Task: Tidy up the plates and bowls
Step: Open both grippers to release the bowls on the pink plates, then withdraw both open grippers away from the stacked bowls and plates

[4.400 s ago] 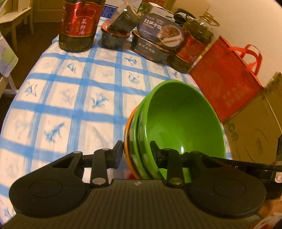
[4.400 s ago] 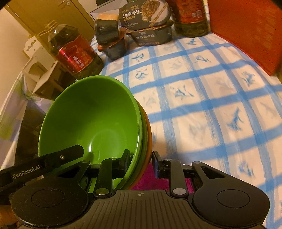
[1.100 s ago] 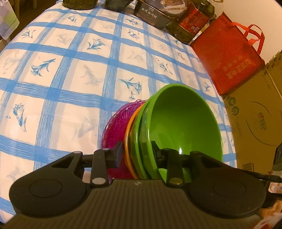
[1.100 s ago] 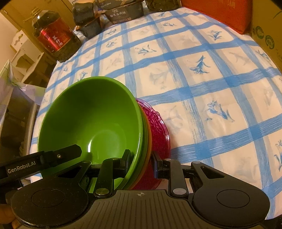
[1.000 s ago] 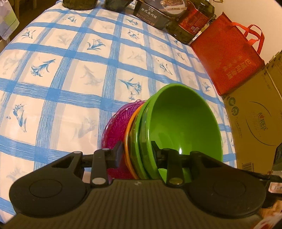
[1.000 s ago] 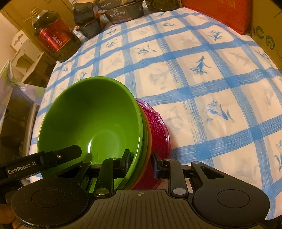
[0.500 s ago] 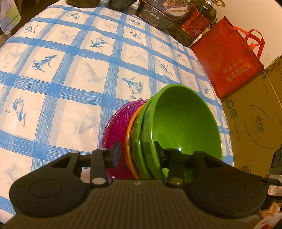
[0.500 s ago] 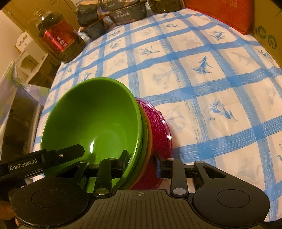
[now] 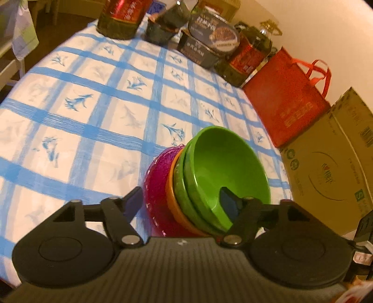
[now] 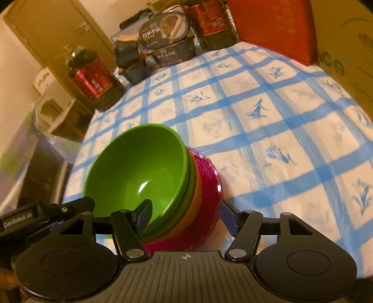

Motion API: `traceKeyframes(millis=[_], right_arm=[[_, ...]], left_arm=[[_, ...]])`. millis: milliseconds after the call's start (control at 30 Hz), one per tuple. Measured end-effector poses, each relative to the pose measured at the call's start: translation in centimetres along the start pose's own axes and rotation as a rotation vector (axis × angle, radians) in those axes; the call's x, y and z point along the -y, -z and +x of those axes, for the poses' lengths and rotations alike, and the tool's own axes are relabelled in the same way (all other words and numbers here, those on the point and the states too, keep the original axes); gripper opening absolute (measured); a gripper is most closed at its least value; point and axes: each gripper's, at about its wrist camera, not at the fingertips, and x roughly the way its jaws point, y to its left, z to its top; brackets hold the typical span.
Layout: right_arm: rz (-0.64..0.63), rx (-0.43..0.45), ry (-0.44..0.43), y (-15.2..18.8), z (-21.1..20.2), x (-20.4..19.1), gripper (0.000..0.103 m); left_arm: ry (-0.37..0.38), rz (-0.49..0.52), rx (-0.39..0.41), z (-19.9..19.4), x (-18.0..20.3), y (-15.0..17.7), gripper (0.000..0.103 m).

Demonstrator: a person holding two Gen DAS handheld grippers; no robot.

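A nested stack of bowls sits on the checked tablecloth [image 9: 93,111]: a bright green bowl [image 9: 223,160] on top, a darker green bowl [image 9: 180,186], an orange bowl [image 9: 171,195], and a magenta cut-glass dish [image 9: 155,184] underneath. The stack also shows in the right wrist view [image 10: 144,167], with the magenta dish [image 10: 207,177] at its right. My left gripper [image 9: 180,198] is open, its jaws wide on either side of the stack's rims. My right gripper [image 10: 186,214] is open too, straddling the opposite side of the stack.
At the table's far end stand oil bottles [image 9: 121,16], black food boxes [image 9: 209,44] and a second bottle [image 9: 247,53]. A red bag [image 9: 286,102] and a cardboard box [image 9: 331,167] stand at the right edge. A cabinet [image 10: 53,39] is beyond the table.
Both grippers have opened and let go of the stack's rims. The stack now rests on the table, and both cameras have pulled back and tilted up a little.
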Motion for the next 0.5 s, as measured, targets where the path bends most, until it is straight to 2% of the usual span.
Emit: traceKeyframes(millis=[133, 333, 500], right_arm=[[0.016, 0.023, -0.010, 1.2, -1.7, 0.3, 0.072], [0.020, 0.058, -0.035, 2.9, -3.6, 0.7, 0.077], [0.005, 0.072, -0.017, 5.3, -4.3, 1.1, 0.078]], left_arm=[[-0.024, 0.027, 0.034, -1.9, -0.3, 1.6, 0.081], [-0.021, 0.033, 0.059, -3.7, -1.0, 4.3, 0.088], [-0.077, 0.096, 0.078, -4.2, -1.0, 7.1, 0.091]])
